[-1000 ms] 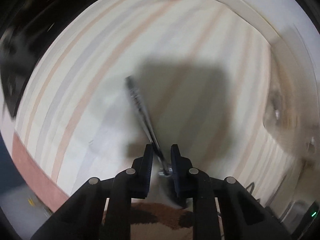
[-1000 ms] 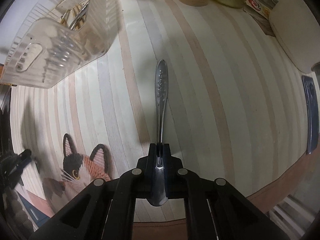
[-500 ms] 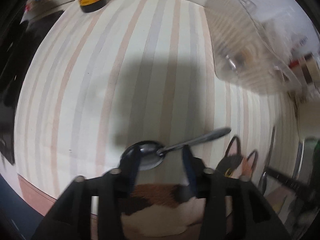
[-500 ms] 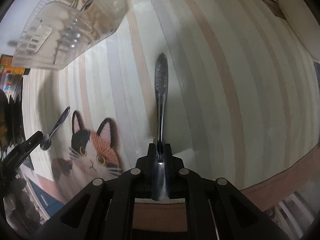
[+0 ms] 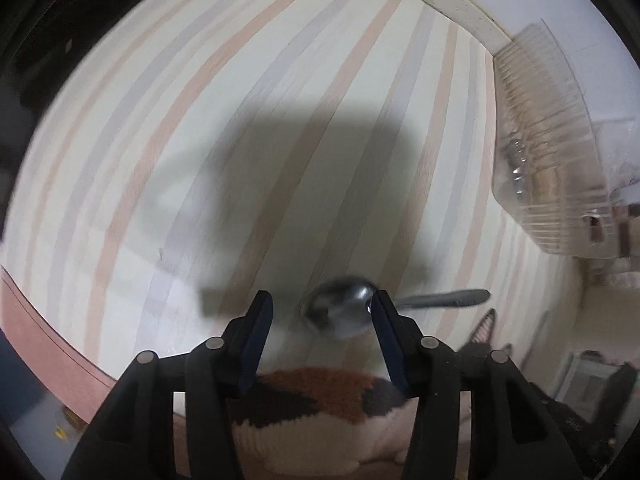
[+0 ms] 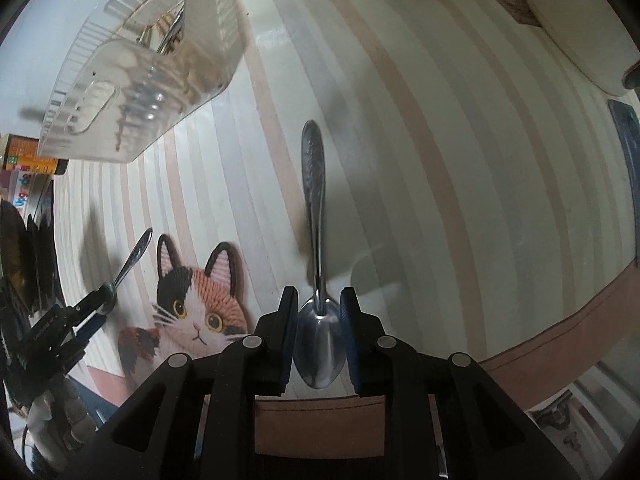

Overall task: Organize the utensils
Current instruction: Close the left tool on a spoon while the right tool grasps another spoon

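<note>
1. Covering the work surface is a striped tablecloth in cream, pink and grey bands; a brownish border shows at its near edge in both wrist views.
2. A clear plastic utensil basket stands at the far left in the right wrist view and at the far right edge in the left wrist view. Metal utensils show dimly through its ribbed wall; their kind cannot be told.
3. A cat-shaped mat lies on the cloth, face up, between the two grippers in the right wrist view. Its orange-and-black patch shows just behind the fingers in the left wrist view.
4. The right gripper has its fingers narrowly parted, one on each side of the large spoon. The bowl sits between the pads, the handle pointing straight ahead over the cloth. Whether the pads press on the bowl cannot be told.
5. The left gripper has its fingers spread wide. The small spoon has its bowl against the right-hand finger, with a gap to the other finger. Its handle runs off to the right. The spoon is motion-blurred.
6. In the right wrist view the left gripper appears at far left with the small spoon at its tip, handle angled up.
</note>
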The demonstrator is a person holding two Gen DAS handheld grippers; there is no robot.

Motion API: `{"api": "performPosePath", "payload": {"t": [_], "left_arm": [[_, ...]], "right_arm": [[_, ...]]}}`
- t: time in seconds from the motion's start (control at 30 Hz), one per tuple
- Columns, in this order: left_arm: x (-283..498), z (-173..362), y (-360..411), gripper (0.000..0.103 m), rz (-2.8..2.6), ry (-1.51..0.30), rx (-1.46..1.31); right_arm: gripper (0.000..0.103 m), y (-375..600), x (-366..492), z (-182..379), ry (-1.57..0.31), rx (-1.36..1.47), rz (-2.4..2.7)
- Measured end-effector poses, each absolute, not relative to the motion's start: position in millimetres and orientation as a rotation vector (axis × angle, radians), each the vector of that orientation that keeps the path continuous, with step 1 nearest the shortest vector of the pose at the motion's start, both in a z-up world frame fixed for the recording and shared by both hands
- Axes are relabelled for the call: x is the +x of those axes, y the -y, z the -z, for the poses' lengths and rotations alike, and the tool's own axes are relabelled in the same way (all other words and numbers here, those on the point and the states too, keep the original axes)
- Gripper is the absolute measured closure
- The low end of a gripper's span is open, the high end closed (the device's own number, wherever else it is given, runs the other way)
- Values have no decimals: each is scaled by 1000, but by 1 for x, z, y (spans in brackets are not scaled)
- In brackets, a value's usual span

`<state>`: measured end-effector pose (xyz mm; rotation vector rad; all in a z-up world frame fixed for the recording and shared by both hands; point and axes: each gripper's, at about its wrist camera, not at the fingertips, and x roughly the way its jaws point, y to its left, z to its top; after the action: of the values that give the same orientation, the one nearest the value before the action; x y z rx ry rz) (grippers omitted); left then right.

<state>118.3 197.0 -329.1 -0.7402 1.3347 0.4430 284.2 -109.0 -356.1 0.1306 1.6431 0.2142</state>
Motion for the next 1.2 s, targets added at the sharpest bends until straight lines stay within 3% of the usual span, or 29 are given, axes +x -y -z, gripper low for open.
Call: {"api": "performPosePath", "payload": {"t": [0.03, 0.23, 0.47, 0.6, 0.73, 0.87, 0.97, 1.03, 1.13, 1.2], "left_arm": [[124, 328, -191, 90, -449, -1344, -699], [136, 324, -170, 95, -424, -1295, -655], [110, 283, -181, 100, -402, -1202, -673], [101, 276, -175, 100, -375, -1224, -658], [86, 284, -165, 100, -314, -1291, -653], [84, 285, -153, 96, -274, -1342, -542], [93, 283, -147, 83, -252, -1354, -385], [102, 282, -141, 65, -209, -1369, -251], [120, 292, -125, 55, -116, -1415, -89], [131, 303, -114, 55, -72, -1452, 6]], "right_arm": [[80, 109, 285, 356, -1639, 132, -207], [80, 120, 284, 352, -1620, 141, -178], [80, 144, 282, 345, -1632, 176, -199], [60, 122, 268, 352, -1661, 104, -241], [59, 91, 258, 364, -1673, -73, -236], [64, 72, 248, 366, -1621, -246, -216], [65, 70, 242, 363, -1594, -270, -229], [65, 70, 239, 362, -1592, -263, -237], [65, 75, 236, 362, -1602, -240, -238], [65, 81, 235, 361, -1612, -216, -237]]}}
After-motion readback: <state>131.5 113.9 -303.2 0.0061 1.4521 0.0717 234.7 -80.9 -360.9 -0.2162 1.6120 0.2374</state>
